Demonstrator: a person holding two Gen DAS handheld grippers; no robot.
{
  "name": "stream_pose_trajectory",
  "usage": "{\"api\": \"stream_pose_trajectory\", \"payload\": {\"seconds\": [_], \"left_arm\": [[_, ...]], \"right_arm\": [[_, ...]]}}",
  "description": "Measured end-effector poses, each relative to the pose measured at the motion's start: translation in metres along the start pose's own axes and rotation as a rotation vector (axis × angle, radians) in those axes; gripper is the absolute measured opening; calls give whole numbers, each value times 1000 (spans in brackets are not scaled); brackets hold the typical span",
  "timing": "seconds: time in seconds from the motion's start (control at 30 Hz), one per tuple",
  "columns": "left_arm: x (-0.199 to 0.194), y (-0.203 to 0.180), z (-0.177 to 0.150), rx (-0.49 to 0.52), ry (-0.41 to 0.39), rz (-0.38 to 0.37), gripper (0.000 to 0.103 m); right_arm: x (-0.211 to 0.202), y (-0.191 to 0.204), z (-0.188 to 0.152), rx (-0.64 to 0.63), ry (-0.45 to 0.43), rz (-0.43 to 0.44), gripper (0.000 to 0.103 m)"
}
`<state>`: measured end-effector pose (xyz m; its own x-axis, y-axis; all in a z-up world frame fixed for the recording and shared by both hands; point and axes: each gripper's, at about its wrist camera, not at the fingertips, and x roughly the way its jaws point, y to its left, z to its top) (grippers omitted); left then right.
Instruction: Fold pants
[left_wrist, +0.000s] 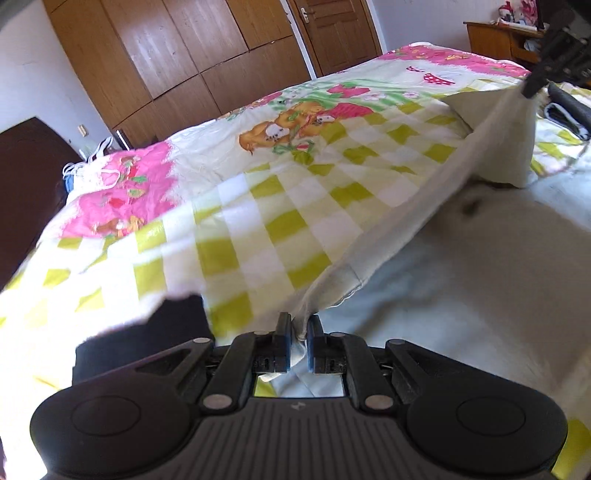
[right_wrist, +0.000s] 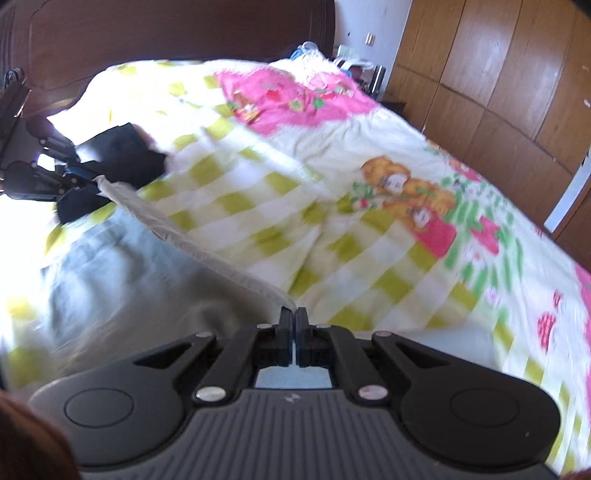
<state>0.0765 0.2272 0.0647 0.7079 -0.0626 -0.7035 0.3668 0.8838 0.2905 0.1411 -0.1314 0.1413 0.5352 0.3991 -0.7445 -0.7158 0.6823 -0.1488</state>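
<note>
Pale cream pants (left_wrist: 480, 258) lie on the bed, with one long edge lifted and stretched taut between both grippers. In the left wrist view my left gripper (left_wrist: 299, 326) is shut on a bunched corner of that edge. My right gripper (left_wrist: 532, 86) pinches the far end at the upper right. The right wrist view shows the same pants (right_wrist: 129, 280). There my right gripper (right_wrist: 294, 317) is shut on the edge's near end. The left gripper (right_wrist: 86, 182) holds the far end at the left.
The bed's sheet (left_wrist: 258, 206) is checked green and white with pink cartoon prints. A dark folded garment (right_wrist: 118, 155) lies on it beside the left gripper. Another dark item (left_wrist: 569, 107) lies past the right gripper. Wooden wardrobes (left_wrist: 177, 55) and a dark headboard (right_wrist: 166, 29) border the bed.
</note>
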Motion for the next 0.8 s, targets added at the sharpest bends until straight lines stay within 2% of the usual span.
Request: {"api": "stream_pose_trajectory", "payload": {"seconds": [0.13,0.33,0.5,0.67,0.8], "left_arm": [[-13,-24,-45,-48,39,-27,23],[-19,-49,-86,-102,58,-30,23],[-23,-50,-99,-129,44,-23,23],[-17,-68,-113,-41,80,-25,23],[-16,-72,-122,-40,102,-48,23]], "right_arm": [[-15,49,-41,30,86,63,1],[5,81,-83,129,212,109,1],[17,98,-93,142,272,133,1],[30,113,-101,113,323,128,1],[49,124,-110,70,354,120,2]]}}
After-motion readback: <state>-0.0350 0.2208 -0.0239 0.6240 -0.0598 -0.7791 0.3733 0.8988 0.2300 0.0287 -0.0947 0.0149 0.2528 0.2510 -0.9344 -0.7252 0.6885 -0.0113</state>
